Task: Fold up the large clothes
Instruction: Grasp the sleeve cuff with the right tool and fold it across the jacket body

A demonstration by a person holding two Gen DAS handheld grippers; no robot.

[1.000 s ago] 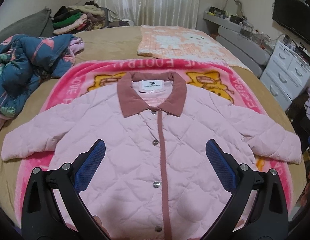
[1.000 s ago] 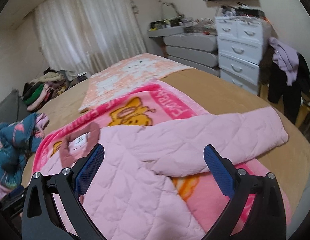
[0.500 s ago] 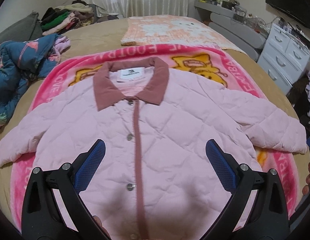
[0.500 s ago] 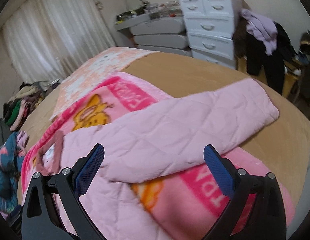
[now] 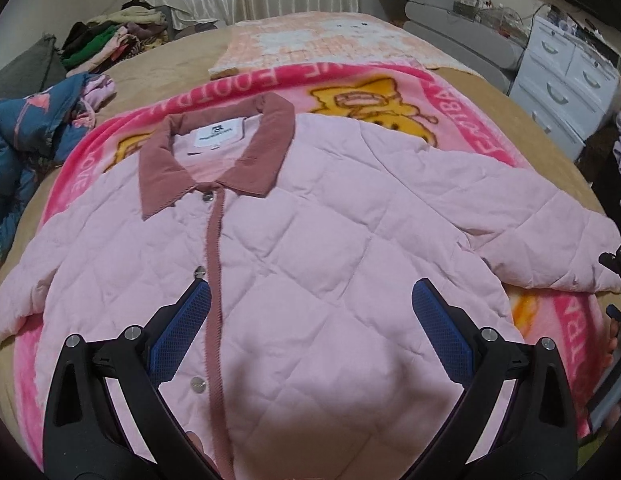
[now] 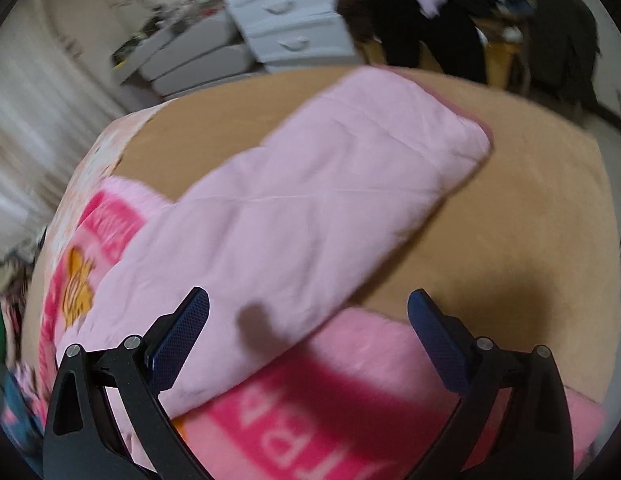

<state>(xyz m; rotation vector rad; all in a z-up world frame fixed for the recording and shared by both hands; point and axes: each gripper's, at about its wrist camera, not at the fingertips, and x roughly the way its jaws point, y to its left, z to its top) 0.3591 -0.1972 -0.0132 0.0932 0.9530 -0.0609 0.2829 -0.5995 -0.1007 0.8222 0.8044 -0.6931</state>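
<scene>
A pink quilted jacket (image 5: pixel 310 248) with a dusty-rose collar (image 5: pixel 214 152) lies face up and buttoned on a pink cartoon blanket (image 5: pixel 486 140). Both sleeves are spread out. My left gripper (image 5: pixel 310 308) is open and empty above the jacket's lower front. My right gripper (image 6: pixel 308 312) is open and empty just above the jacket's right sleeve (image 6: pixel 310 200), whose cuff (image 6: pixel 466 124) lies on the tan bedsheet. The right wrist view is blurred. Part of the right gripper shows at the left wrist view's right edge (image 5: pixel 616 264).
A blue patterned garment (image 5: pixel 26 140) lies at the left of the bed, and a pile of clothes (image 5: pixel 110 40) at the back left. A peach blanket (image 5: pixel 318 44) lies beyond. White drawers (image 5: pixel 566 80) and hanging dark clothes (image 6: pixel 450 12) stand beside the bed's right edge.
My right gripper has swung right and dropped close over the right sleeve. My left gripper has shifted right and lower over the jacket front. The jacket has not moved.
</scene>
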